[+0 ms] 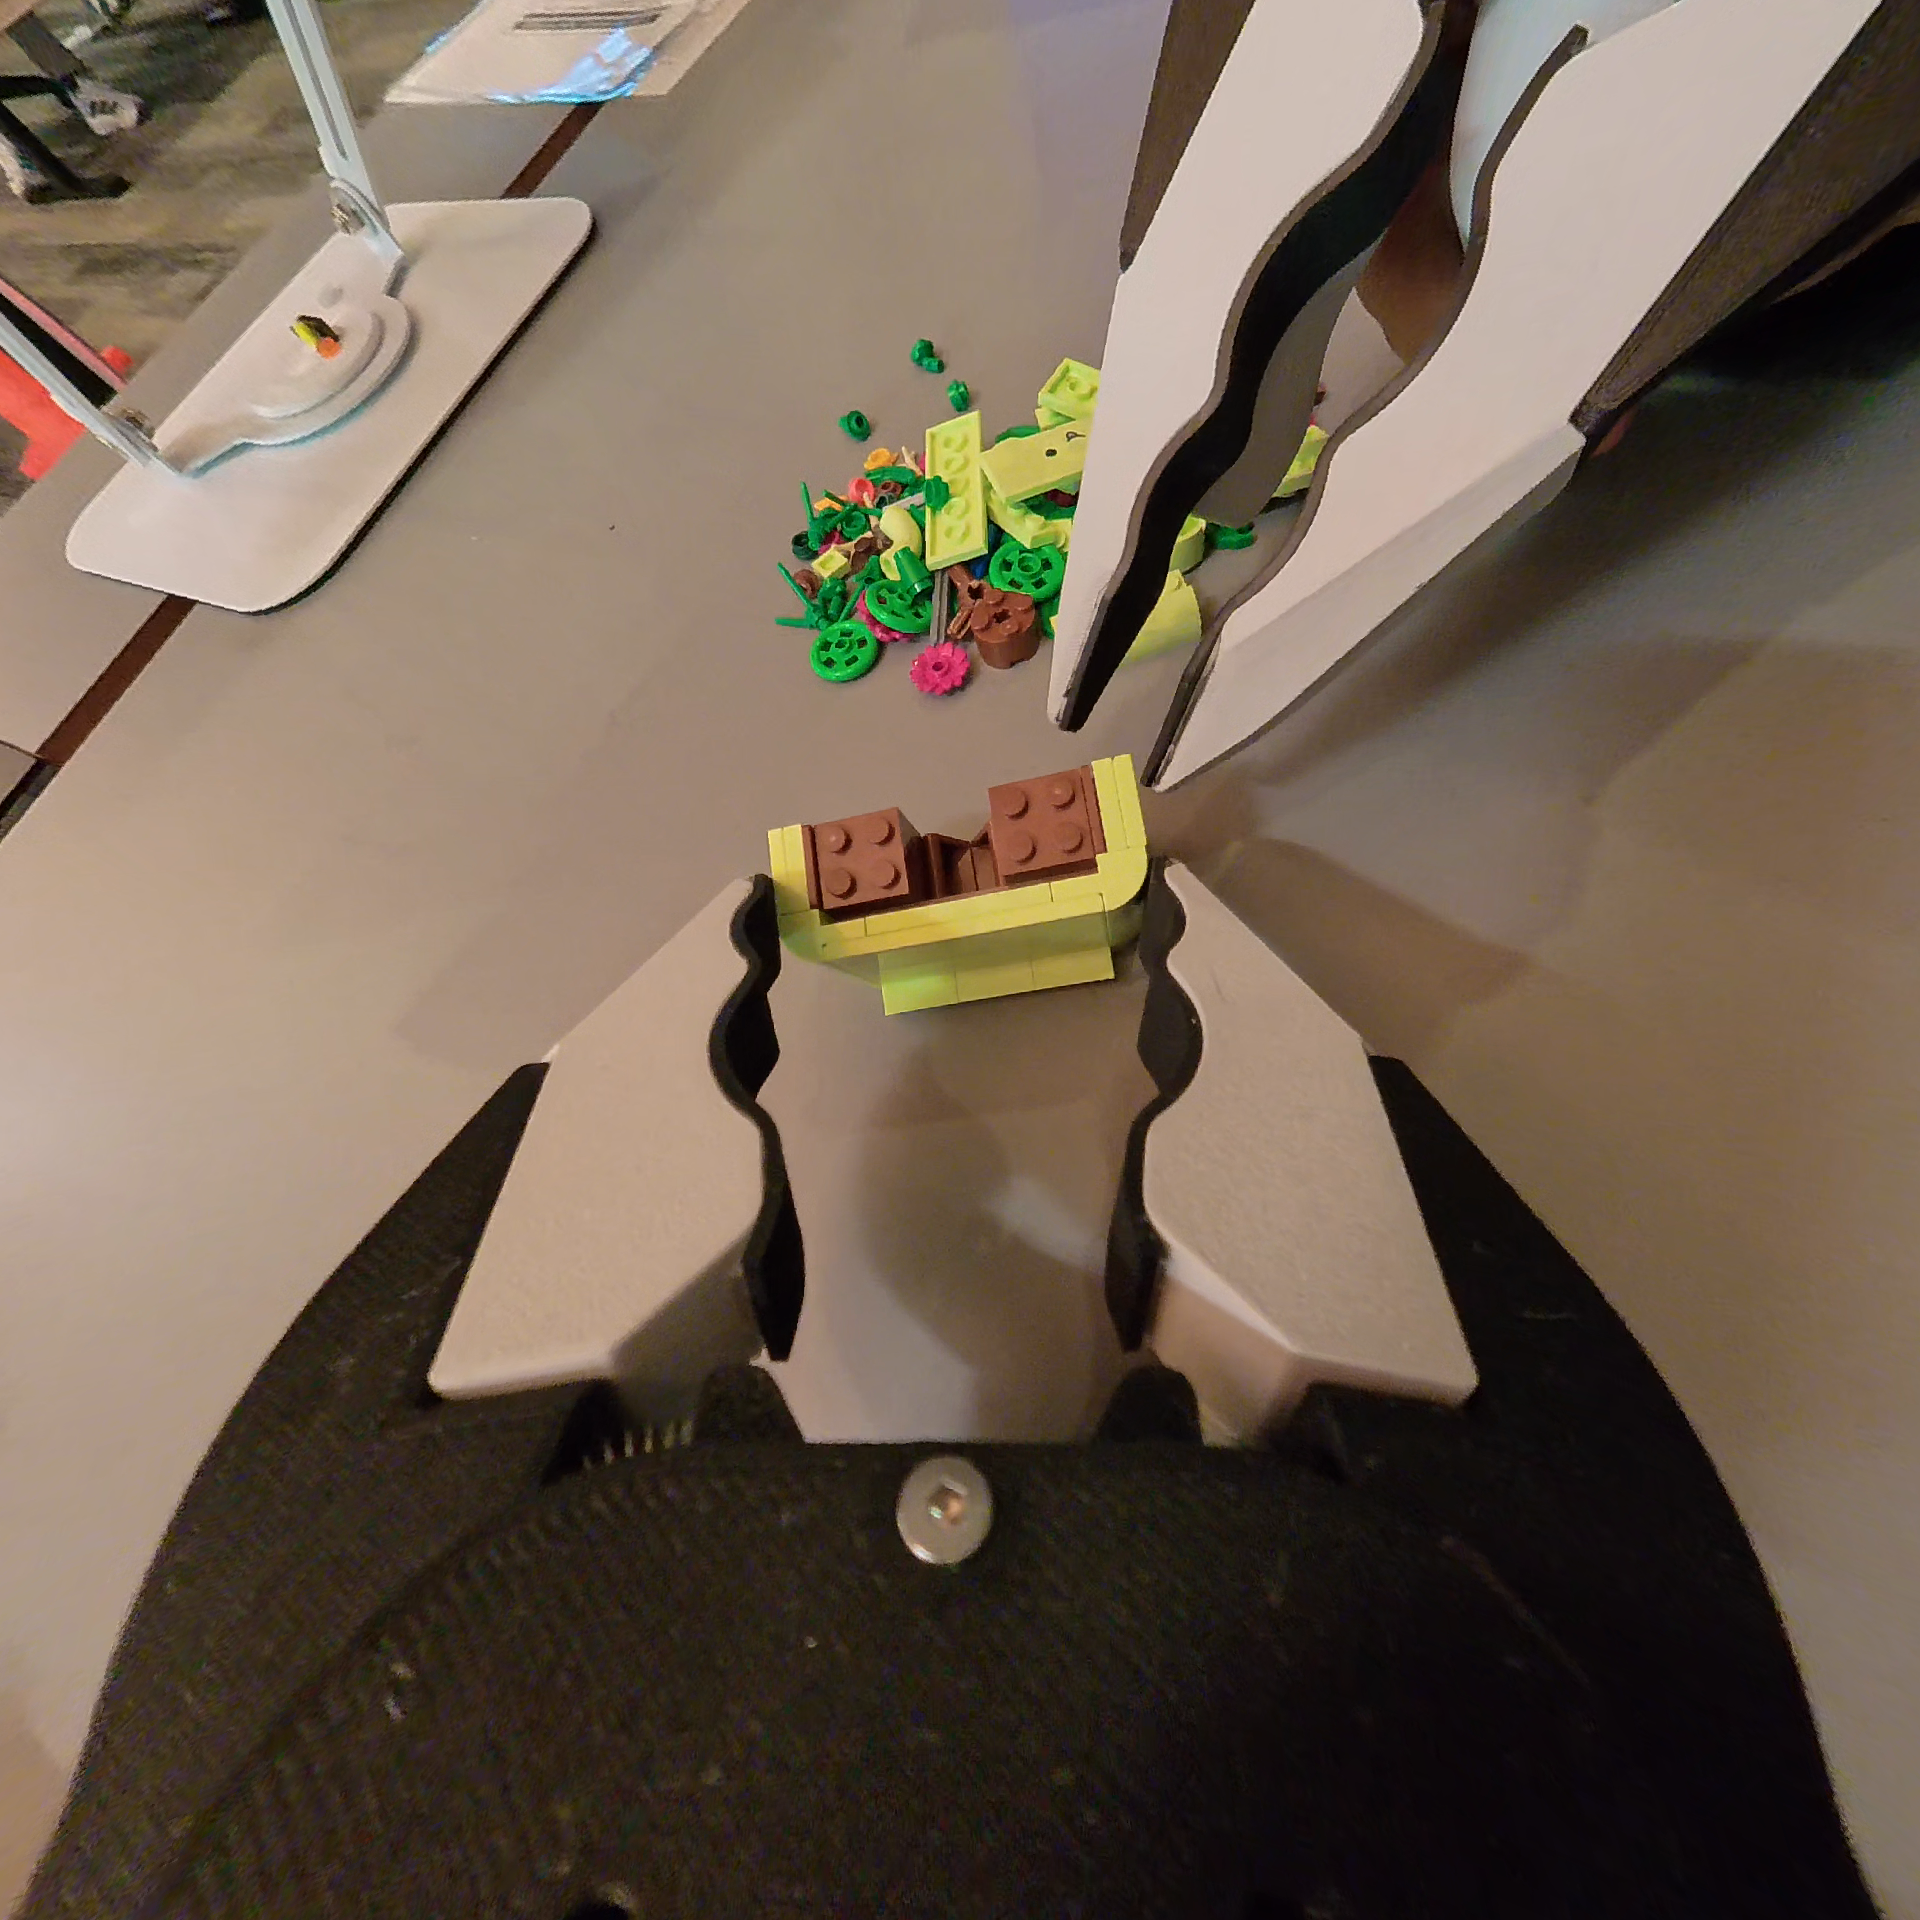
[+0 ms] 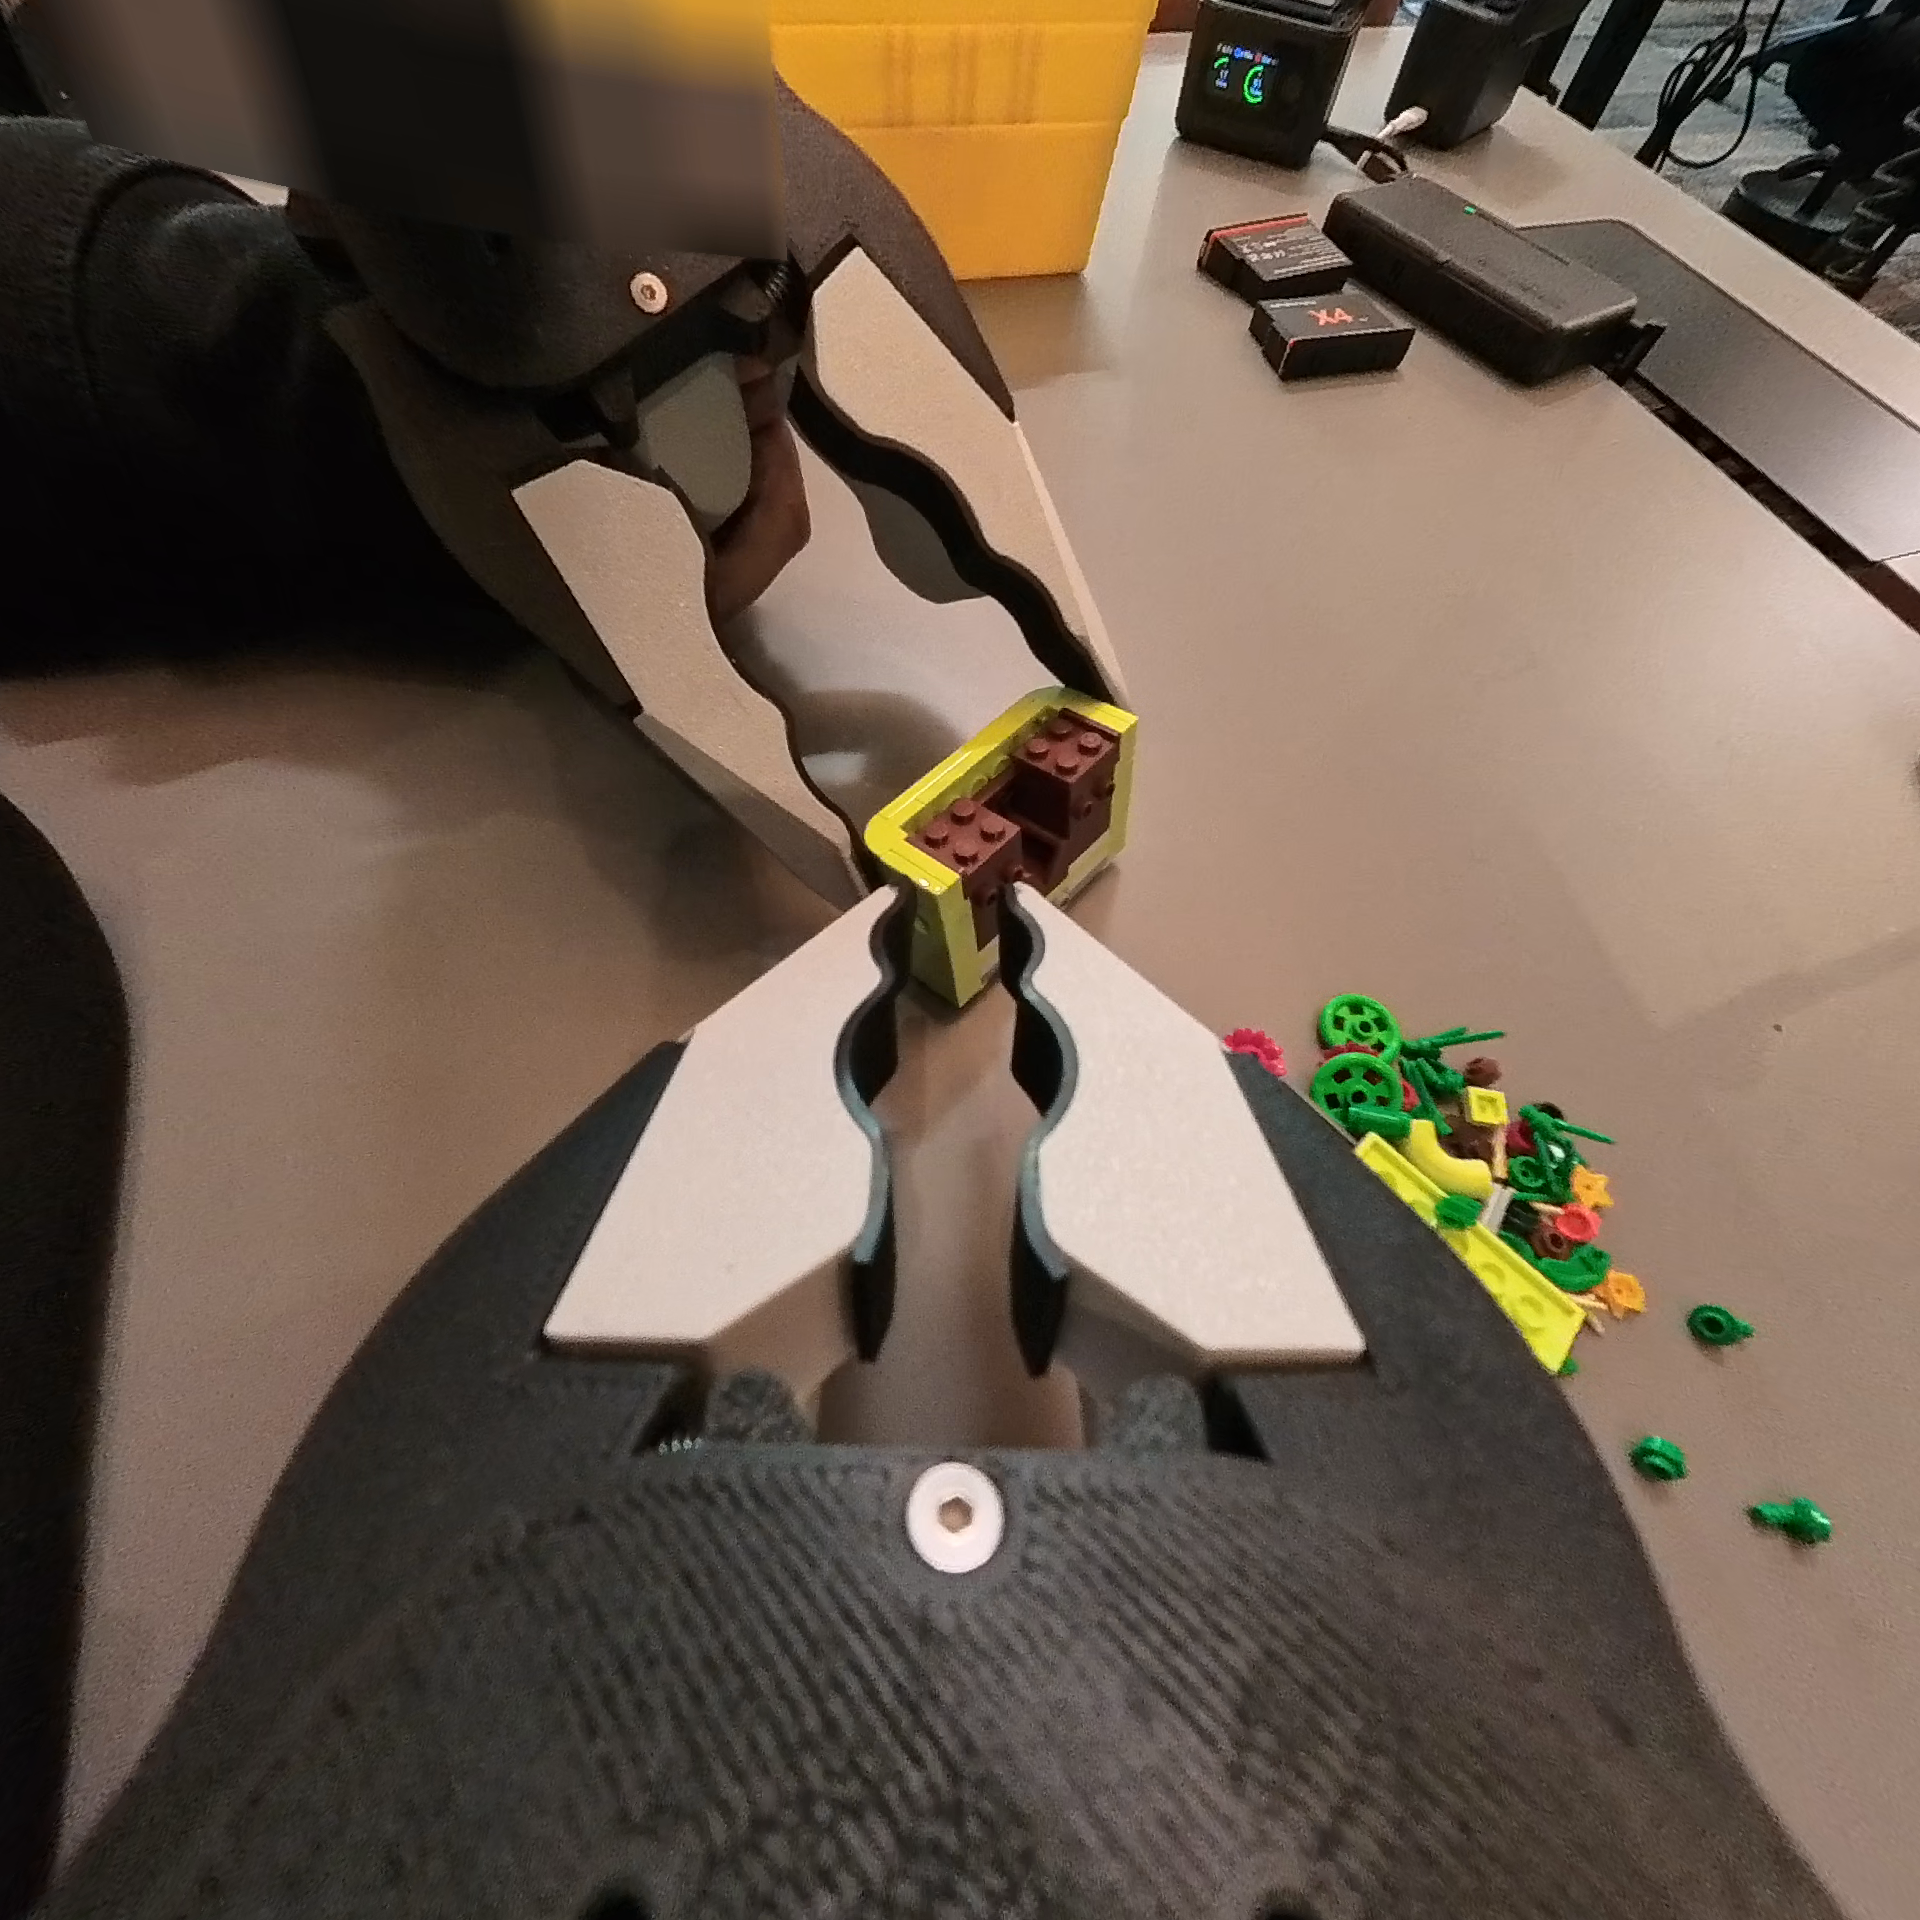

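Observation:
A small lime-green brick build [image 1: 966,940] with two brown 2x2 bricks [image 1: 862,862] on top stands on the grey table. My left gripper [image 1: 961,888] is shut on the build, one fingertip at each end. It also shows in the right wrist view [image 2: 987,790], clasping the build [image 2: 945,951]. My right gripper [image 2: 956,899] is narrowly open, its tips right at one end of the build by a brown brick [image 2: 971,836], with nothing clearly held. In the left wrist view it [image 1: 1112,748] comes down from the upper right to the build's right end.
A pile of loose green, lime, brown and pink pieces [image 1: 935,540] lies behind the build, also to my right [image 2: 1455,1143]. A white stand base [image 1: 312,395] sits far left. A yellow bin [image 2: 977,135], black boxes [image 2: 1330,322] and a dark sleeve [image 2: 156,416] lie beyond.

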`<state>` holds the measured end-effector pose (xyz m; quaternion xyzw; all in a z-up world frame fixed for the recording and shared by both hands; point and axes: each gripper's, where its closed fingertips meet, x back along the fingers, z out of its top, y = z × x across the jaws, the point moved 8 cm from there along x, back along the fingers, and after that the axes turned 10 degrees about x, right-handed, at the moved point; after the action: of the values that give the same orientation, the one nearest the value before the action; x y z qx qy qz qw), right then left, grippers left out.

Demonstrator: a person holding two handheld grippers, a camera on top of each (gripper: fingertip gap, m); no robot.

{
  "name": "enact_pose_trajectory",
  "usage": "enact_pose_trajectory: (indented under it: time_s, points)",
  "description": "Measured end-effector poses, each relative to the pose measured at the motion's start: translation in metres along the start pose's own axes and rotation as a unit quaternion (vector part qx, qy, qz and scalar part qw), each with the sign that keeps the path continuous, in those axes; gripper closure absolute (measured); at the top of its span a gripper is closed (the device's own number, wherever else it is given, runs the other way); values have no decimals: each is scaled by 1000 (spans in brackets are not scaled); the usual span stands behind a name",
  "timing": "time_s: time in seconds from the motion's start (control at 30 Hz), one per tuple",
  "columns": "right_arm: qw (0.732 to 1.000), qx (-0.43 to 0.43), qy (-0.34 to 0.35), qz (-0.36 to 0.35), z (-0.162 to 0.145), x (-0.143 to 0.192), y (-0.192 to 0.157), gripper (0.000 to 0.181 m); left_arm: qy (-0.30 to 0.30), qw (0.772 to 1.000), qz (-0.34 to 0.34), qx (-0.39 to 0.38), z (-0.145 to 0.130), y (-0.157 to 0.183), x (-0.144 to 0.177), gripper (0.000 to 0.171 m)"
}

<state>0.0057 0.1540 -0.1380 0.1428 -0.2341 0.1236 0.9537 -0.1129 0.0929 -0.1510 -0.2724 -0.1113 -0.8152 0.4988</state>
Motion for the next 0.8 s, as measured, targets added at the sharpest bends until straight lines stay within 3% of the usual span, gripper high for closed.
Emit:
enact_pose_trajectory:
  time_s: [0.8]
  points:
    - [1000, 3, 1, -2, 1, 1, 0, 165, -9, 1000, -11, -7, -4, -1, 3, 103]
